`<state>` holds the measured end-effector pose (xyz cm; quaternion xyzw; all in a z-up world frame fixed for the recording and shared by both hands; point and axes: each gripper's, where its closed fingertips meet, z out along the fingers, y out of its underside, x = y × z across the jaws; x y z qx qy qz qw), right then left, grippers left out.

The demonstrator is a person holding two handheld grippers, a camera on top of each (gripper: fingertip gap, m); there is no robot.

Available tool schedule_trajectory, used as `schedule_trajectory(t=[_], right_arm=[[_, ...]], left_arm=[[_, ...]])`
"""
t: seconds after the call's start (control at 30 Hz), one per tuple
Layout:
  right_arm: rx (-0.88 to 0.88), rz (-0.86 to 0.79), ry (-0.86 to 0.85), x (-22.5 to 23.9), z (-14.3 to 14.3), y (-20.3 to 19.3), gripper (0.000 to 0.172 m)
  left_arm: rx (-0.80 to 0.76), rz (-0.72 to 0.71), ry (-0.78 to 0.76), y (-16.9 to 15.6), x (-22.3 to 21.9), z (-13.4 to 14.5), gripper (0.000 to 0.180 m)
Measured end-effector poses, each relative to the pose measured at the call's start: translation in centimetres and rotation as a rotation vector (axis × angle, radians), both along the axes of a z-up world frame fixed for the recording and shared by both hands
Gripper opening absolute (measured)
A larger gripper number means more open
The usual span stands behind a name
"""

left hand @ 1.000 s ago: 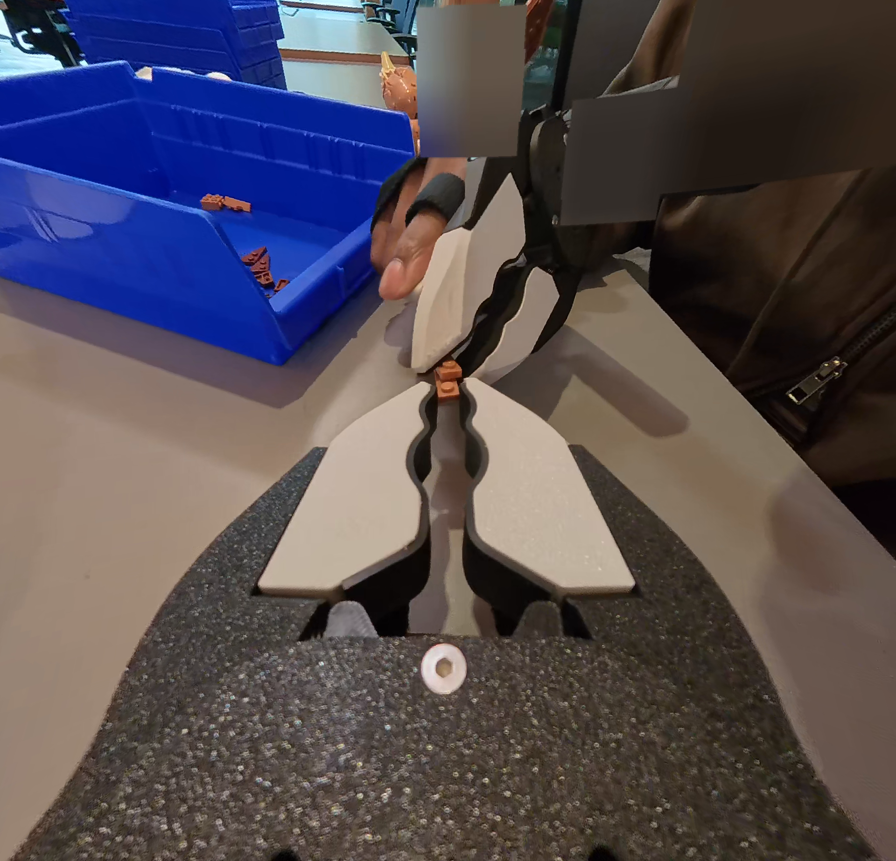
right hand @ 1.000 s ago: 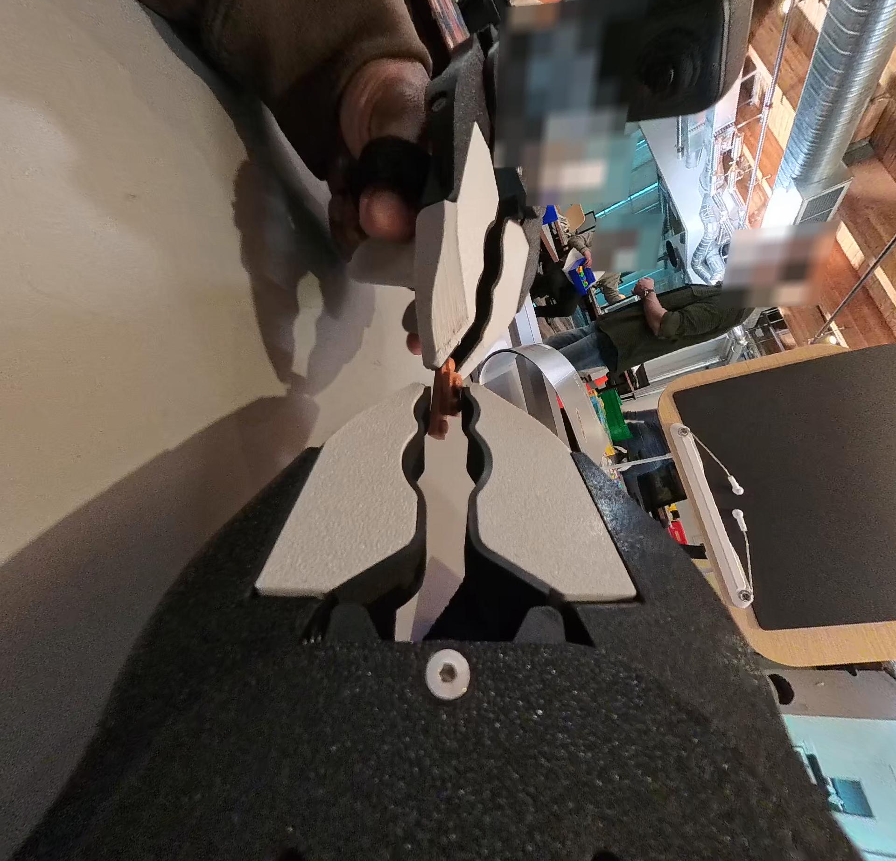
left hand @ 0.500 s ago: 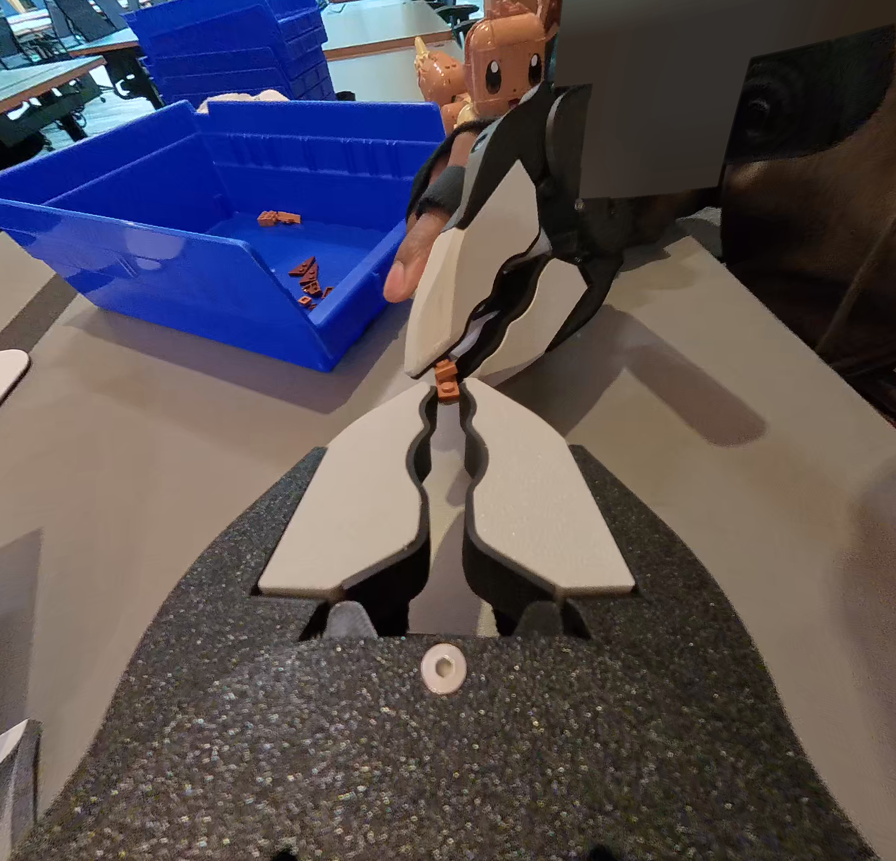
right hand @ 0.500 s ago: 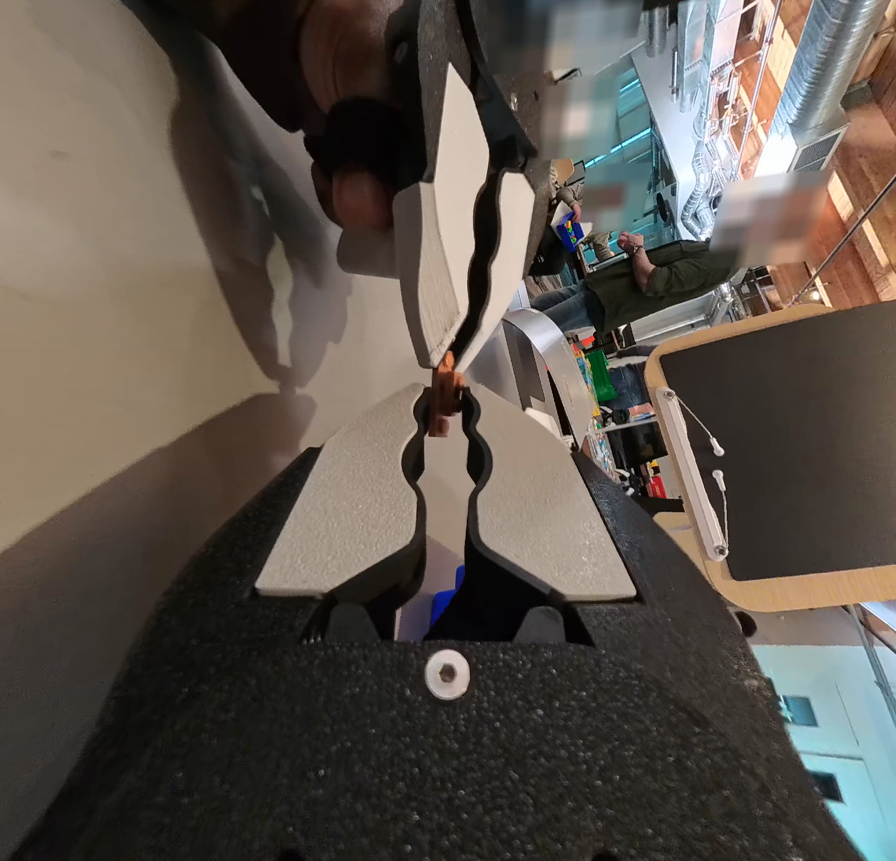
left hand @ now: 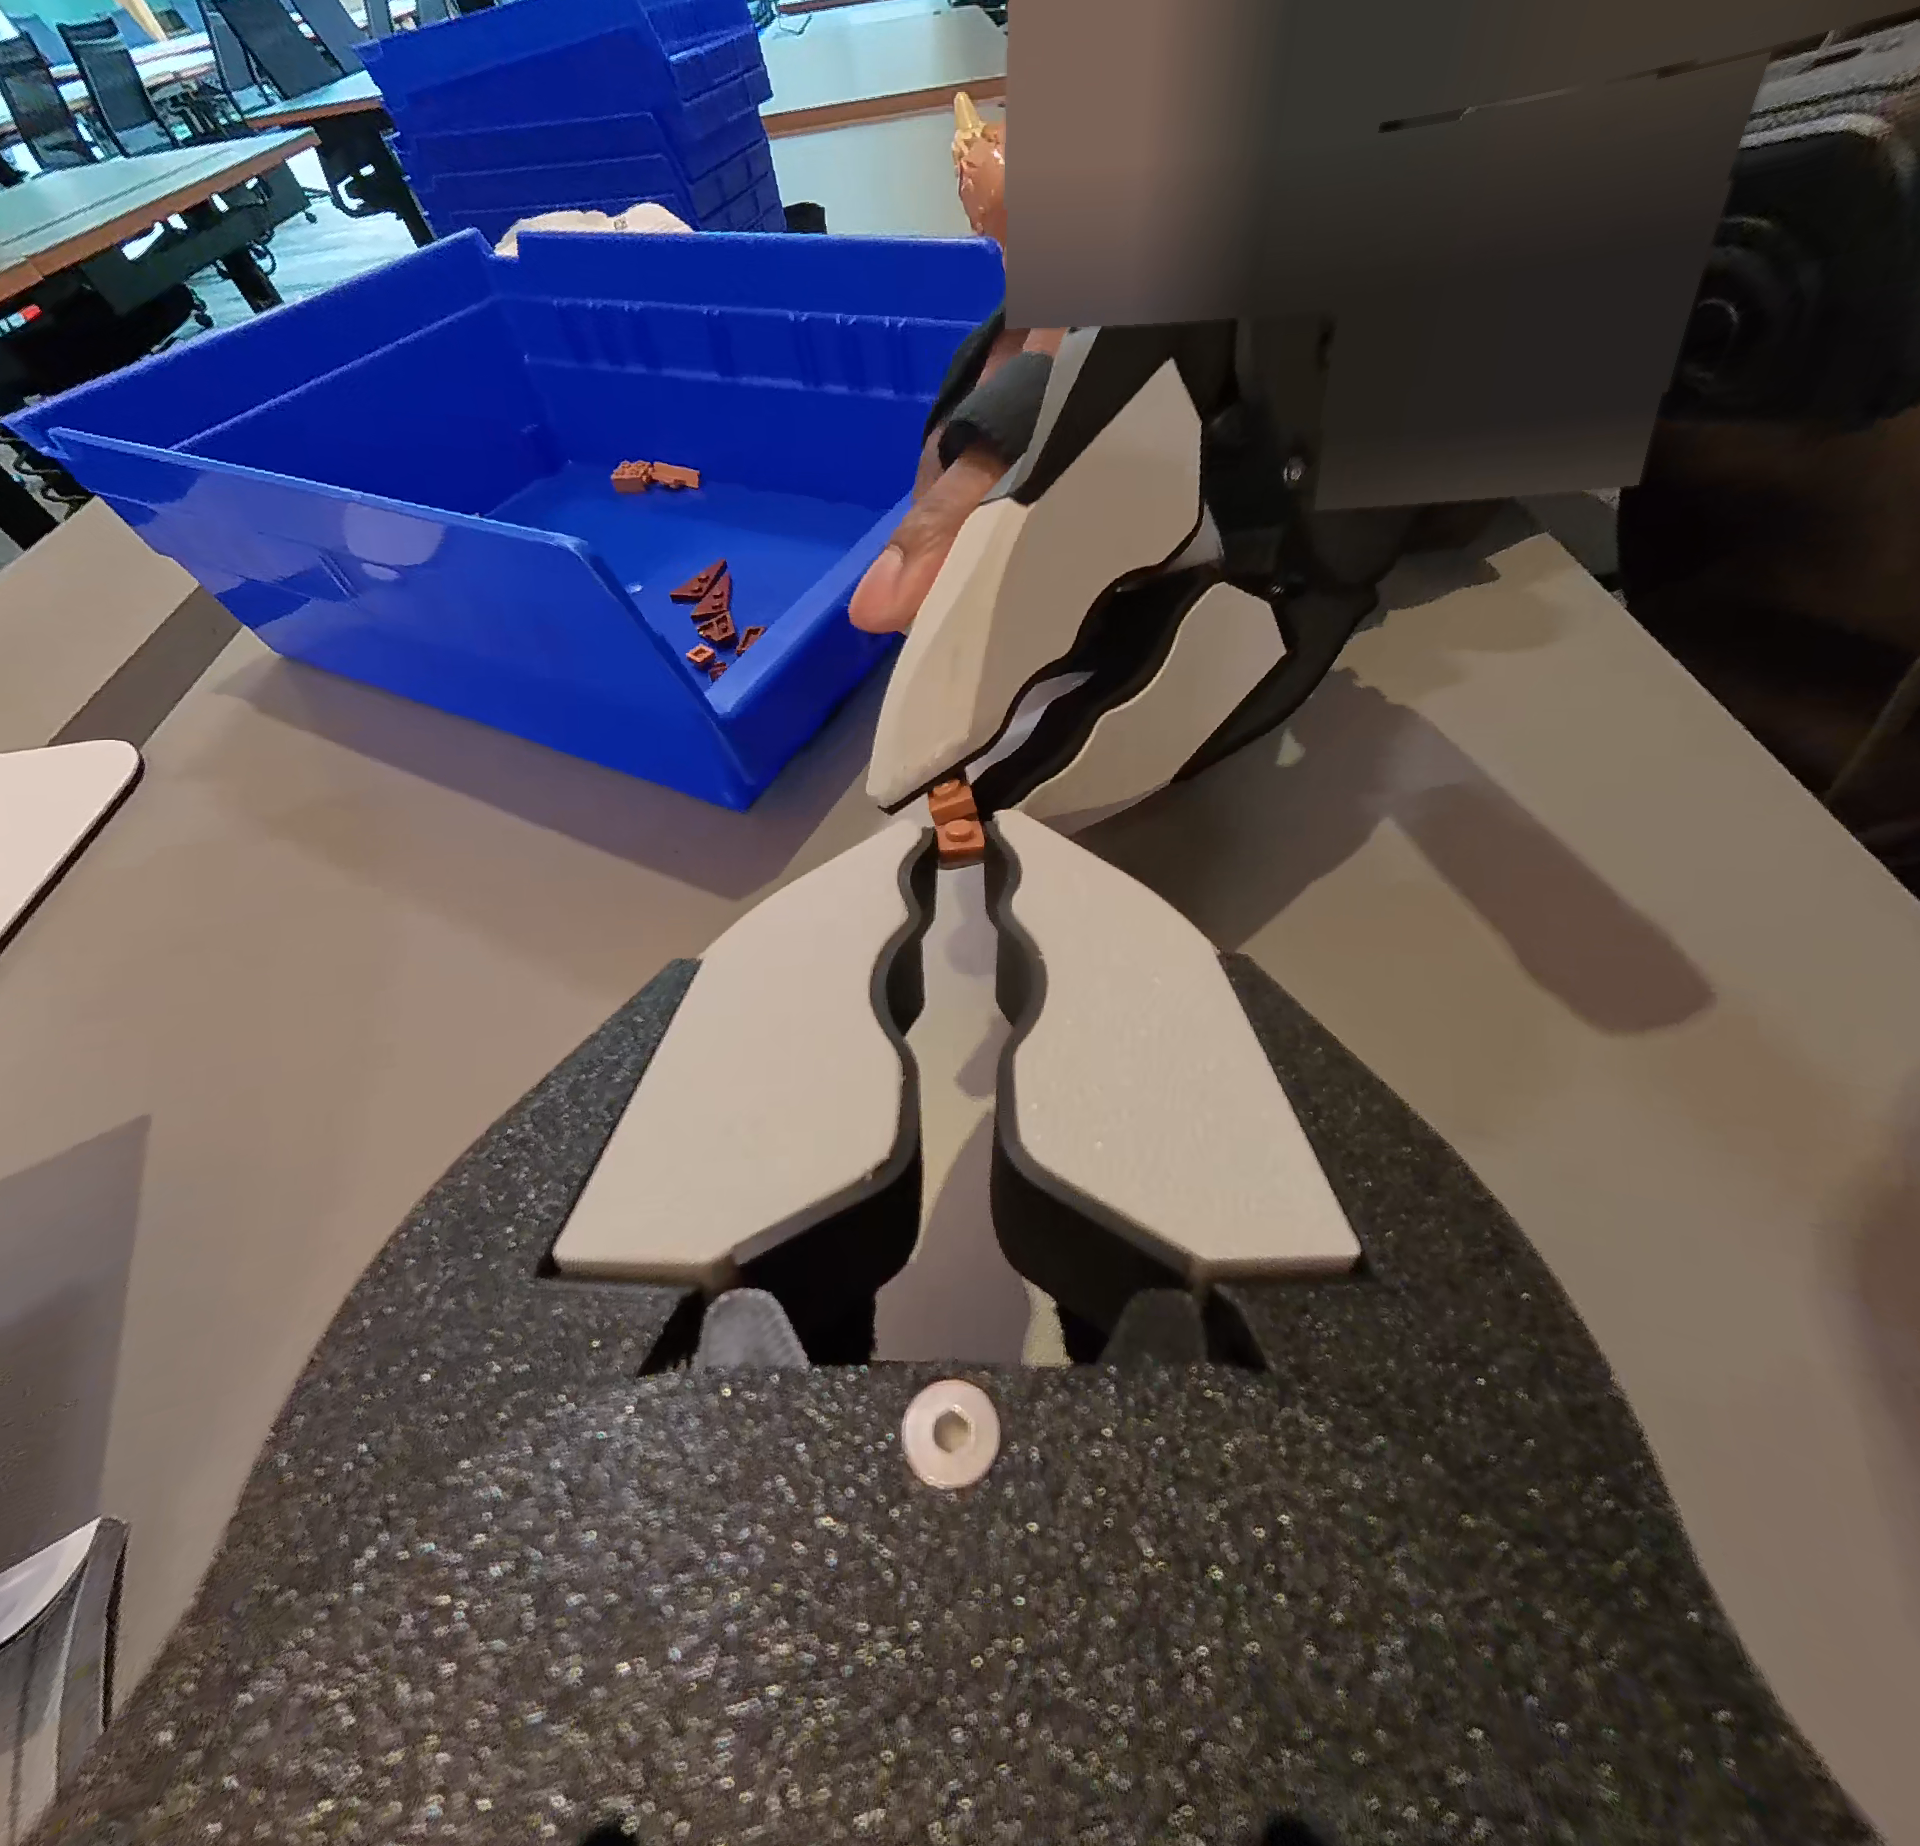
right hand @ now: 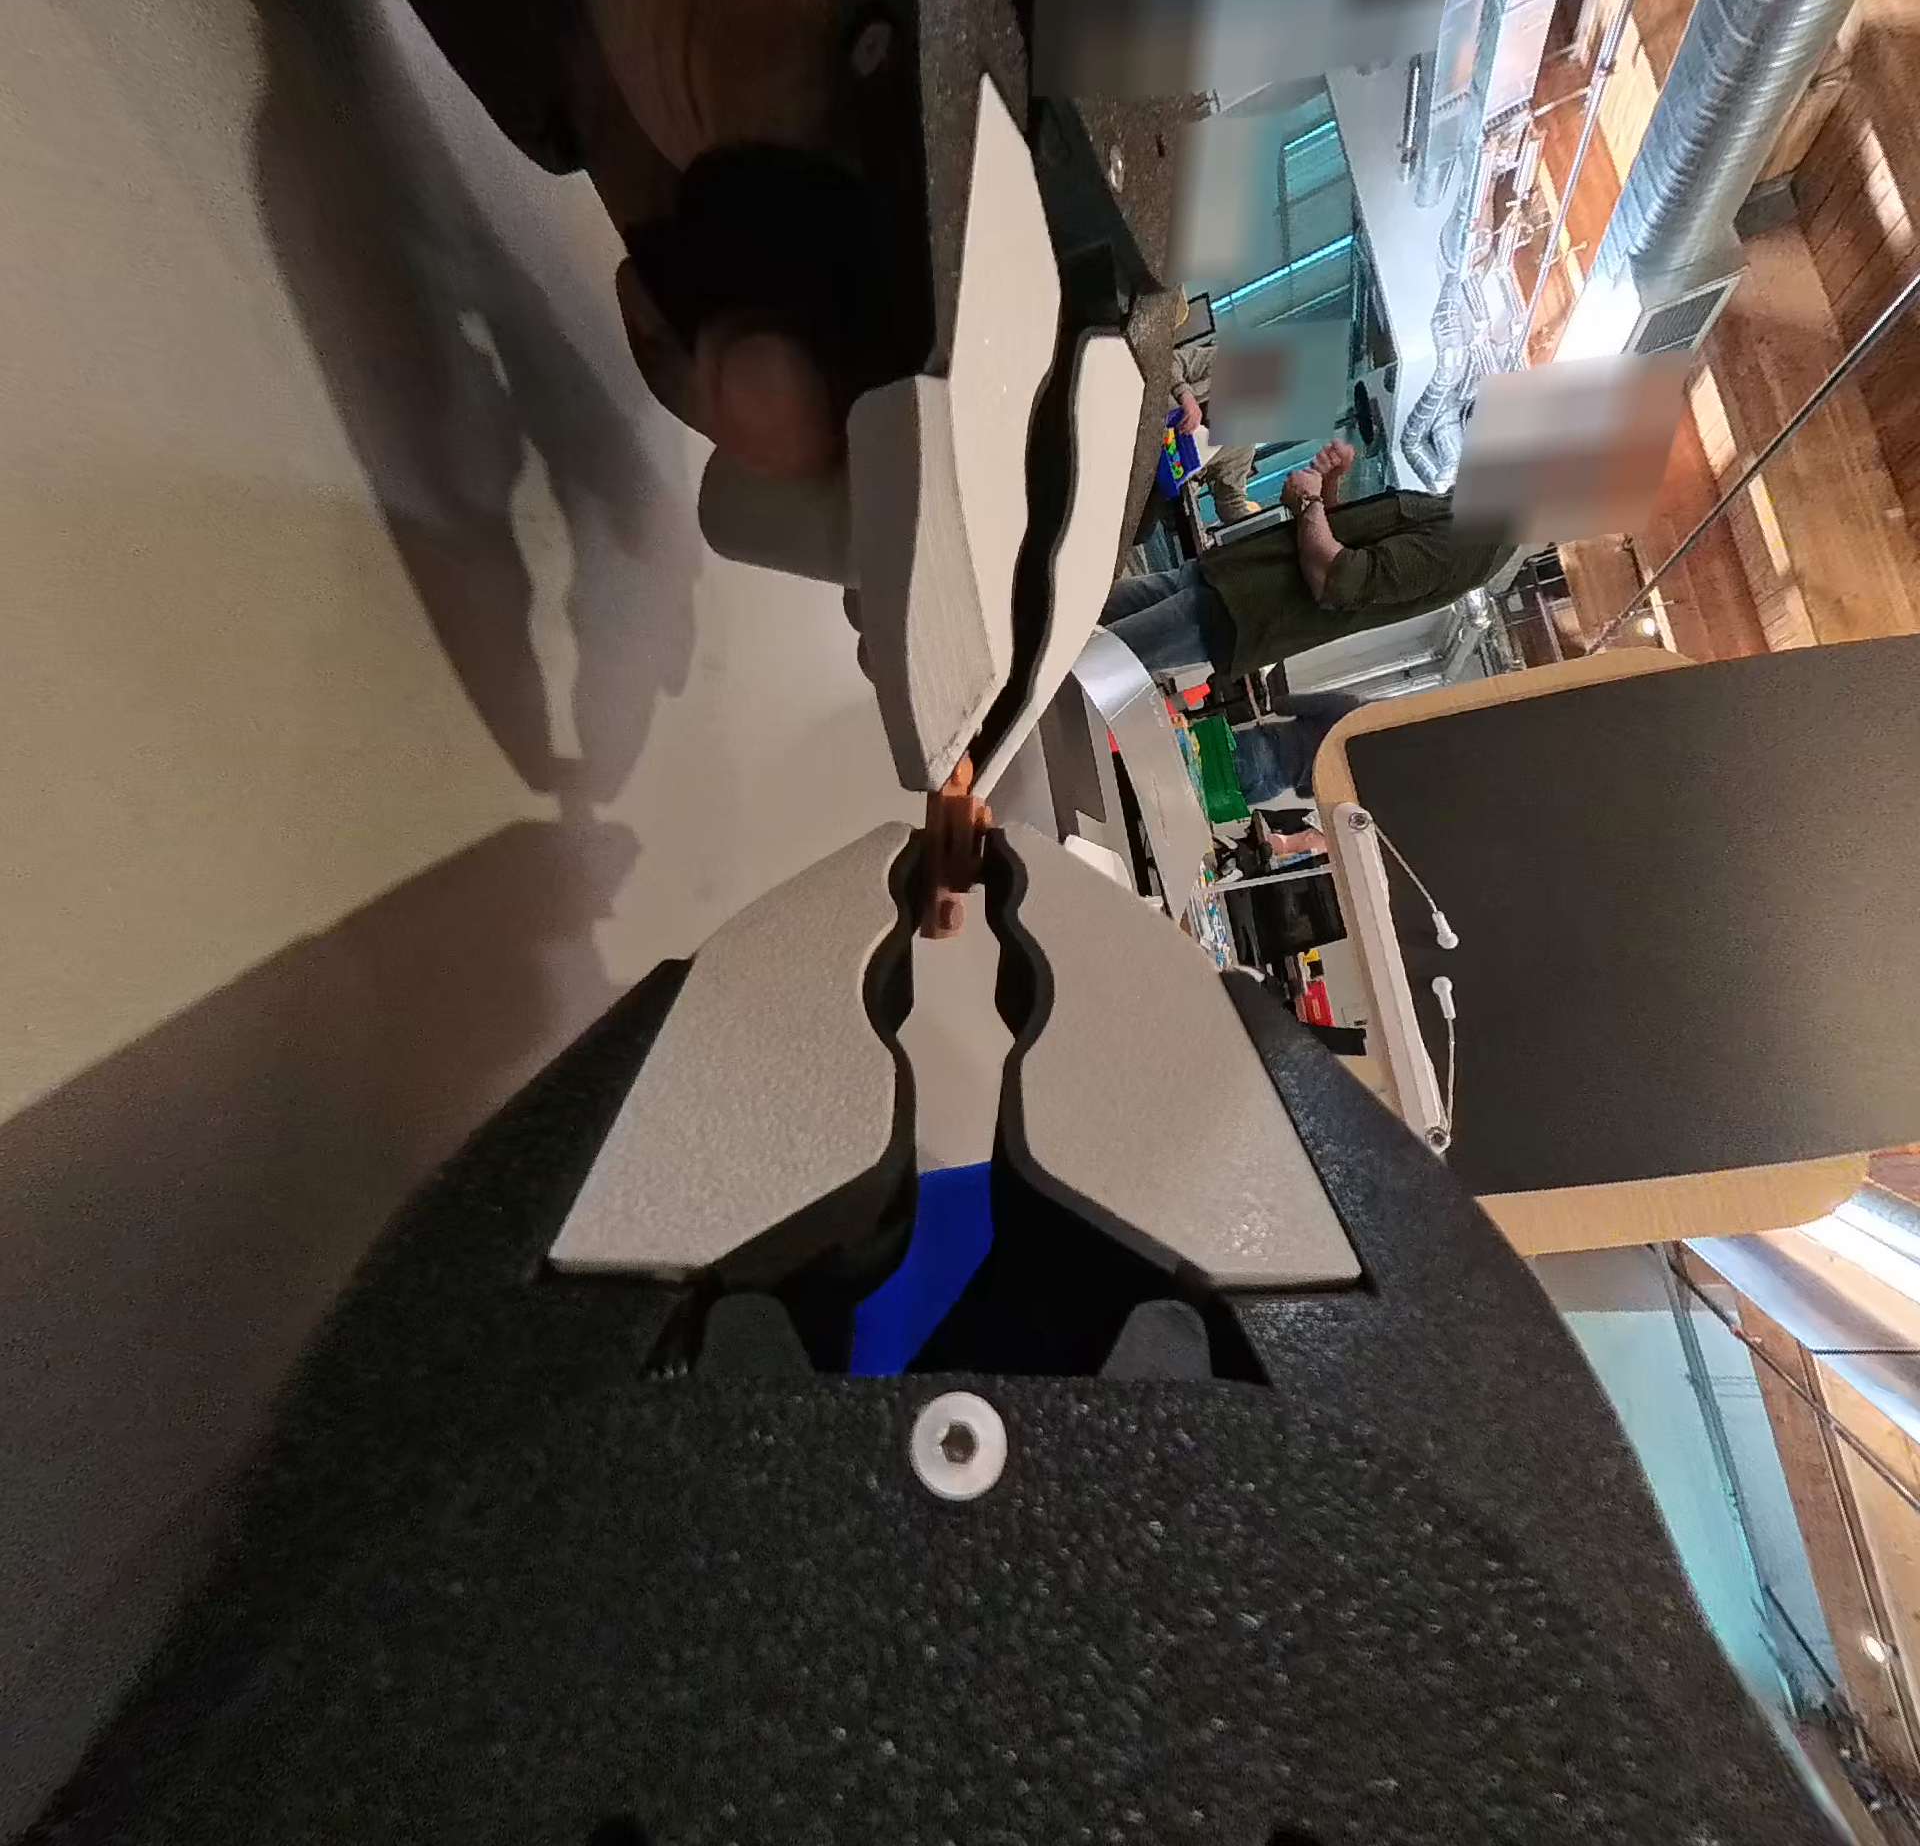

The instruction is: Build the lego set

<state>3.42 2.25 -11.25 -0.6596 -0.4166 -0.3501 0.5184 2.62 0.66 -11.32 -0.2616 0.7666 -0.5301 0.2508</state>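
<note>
Two handheld grippers meet tip to tip above a matte grey table (left hand: 312,965). Left gripper (left hand: 958,840): body of coarse, speckled black foam; two pale grey fingers (left hand: 790,1069) with a fine gritty face and wavy black inner edges, drawn narrow and pinching a small orange-brown studded brick (left hand: 958,838) at the very tips, pads against its sides. Right gripper (right hand: 954,861), seen rolled on its side: same build, fingers (right hand: 758,1079) closed narrow on a second brick piece (right hand: 948,877) of the same colour, flat and stepped, studs showing on its edges, both pads pressed to it. In the left view the two pieces sit stacked, one touching the other, right at the meeting of the four fingertips; whether they are locked together I cannot tell. In each view the opposite gripper comes in from above, a hand (left hand: 914,560) with a black strap on the finger behind its upper finger plate. Left of the tips, a glossy blue plastic bin (left hand: 436,591) with sloped front wall and ribbed back; scattered on its floor are small brown plates (left hand: 712,601), several wedge-shaped, and a little cluster (left hand: 652,475) farther back. More blue bins stacked behind (left hand: 582,123). A white rounded board corner (left hand: 62,799) lies at the table's left edge. In the right view, a dark panel with pale wood rim (right hand: 1621,923) stands beyond the table.
</note>
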Motion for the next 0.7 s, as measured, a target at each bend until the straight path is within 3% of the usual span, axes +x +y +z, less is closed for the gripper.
schedule_trajectory(t=[0.43,0.7], right_arm=[[-0.019,-0.012,-0.039,0.6,-0.2,0.0,0.009],[-0.053,-0.033,0.136,1.2,-0.7,0.4,0.010]], left_arm=[[-0.064,0.018,0.051,0.0,0.4,-0.2,0.008],[-0.153,0.045,0.112,0.4,1.0,-0.6,0.008]])
